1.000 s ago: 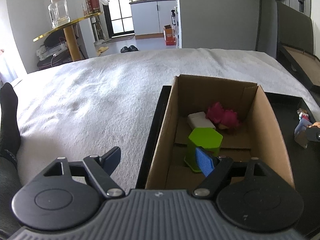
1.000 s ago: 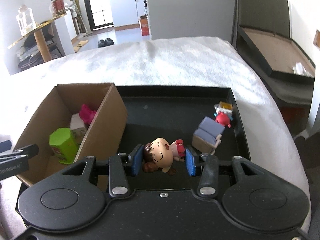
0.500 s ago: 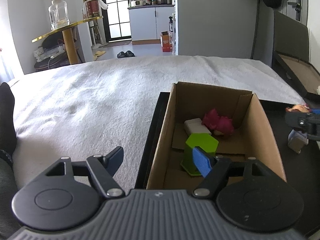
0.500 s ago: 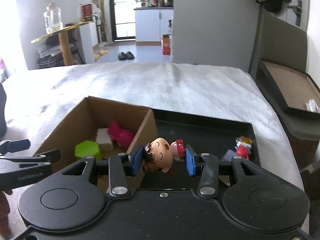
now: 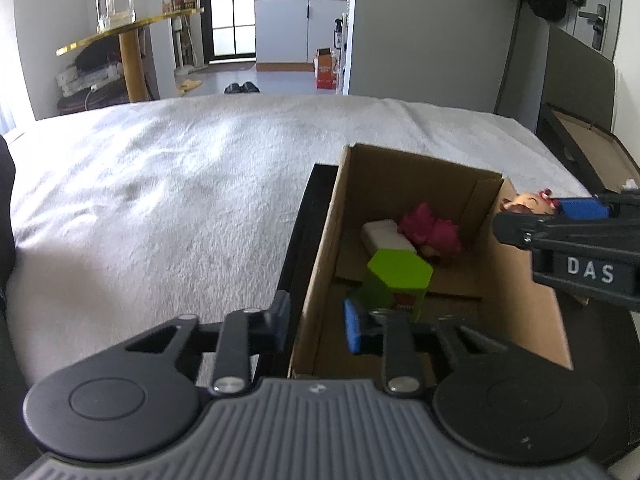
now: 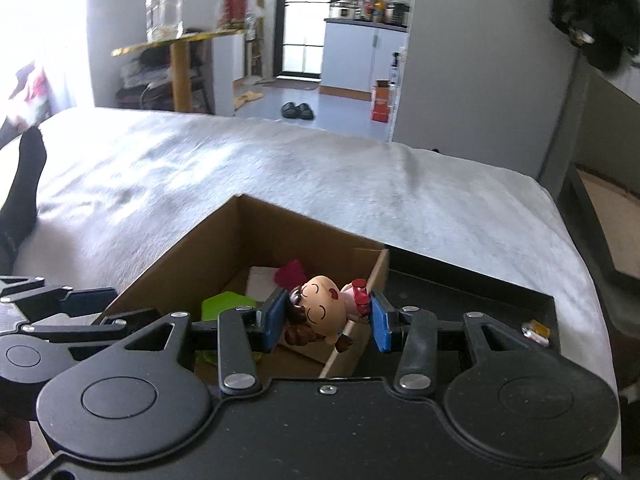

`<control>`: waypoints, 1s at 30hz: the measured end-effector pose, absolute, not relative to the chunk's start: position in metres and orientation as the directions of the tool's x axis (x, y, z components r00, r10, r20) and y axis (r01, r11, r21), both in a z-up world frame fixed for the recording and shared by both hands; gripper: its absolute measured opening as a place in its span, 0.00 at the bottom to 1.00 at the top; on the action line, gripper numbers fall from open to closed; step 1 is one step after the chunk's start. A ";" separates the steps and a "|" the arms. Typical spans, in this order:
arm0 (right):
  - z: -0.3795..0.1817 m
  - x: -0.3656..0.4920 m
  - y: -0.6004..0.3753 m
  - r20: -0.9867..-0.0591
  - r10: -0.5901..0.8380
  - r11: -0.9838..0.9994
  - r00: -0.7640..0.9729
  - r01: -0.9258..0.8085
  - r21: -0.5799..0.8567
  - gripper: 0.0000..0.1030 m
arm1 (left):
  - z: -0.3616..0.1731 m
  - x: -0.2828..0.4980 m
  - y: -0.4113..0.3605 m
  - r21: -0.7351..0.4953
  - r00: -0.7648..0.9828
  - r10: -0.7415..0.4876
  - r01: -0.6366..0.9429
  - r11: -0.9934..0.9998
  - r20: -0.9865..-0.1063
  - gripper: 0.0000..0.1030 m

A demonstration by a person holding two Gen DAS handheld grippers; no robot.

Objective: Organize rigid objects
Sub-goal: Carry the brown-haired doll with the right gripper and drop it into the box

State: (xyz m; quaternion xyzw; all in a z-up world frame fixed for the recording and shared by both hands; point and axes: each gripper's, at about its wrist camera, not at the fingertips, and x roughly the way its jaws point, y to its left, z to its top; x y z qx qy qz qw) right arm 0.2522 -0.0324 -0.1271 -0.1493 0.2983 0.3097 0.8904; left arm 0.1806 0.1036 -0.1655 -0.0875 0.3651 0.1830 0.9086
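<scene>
Right gripper [image 6: 326, 318] pinches the hard, light, round-headed figurine [image 6: 324, 312] at twelve o'clock; left gripper [image 5: 316, 322] straddles the cardboard box [image 5: 320, 280] wall.

Black left gripper [image 5: 316, 326], blue pads, silver screws.

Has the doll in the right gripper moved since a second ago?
Yes. Held by the right gripper, the doll has shifted left, from over the black tray to the cardboard box.
</scene>
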 end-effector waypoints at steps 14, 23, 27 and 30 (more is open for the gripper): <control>-0.142 0.249 0.005 -0.637 0.448 0.651 0.627 -0.717 -0.248 0.42 | -0.166 0.178 0.112 -0.072 0.669 0.243 -0.407 0.911 -0.702 0.12; -0.144 0.244 0.002 -0.616 0.382 0.667 0.689 -0.667 -0.332 0.64 | -0.166 0.180 0.114 -0.078 0.665 0.239 -0.409 0.909 -0.707 0.12; -0.140 0.242 -0.010 -0.606 0.363 0.695 0.707 -0.639 -0.330 0.78 | -0.165 0.180 0.111 -0.064 0.664 0.248 -0.408 0.911 -0.705 0.12; -0.136 0.240 -0.018 -0.602 0.364 0.713 0.711 -0.629 -0.311 0.83 | -0.164 0.179 0.110 -0.059 0.662 0.251 -0.408 0.911 -0.706 0.12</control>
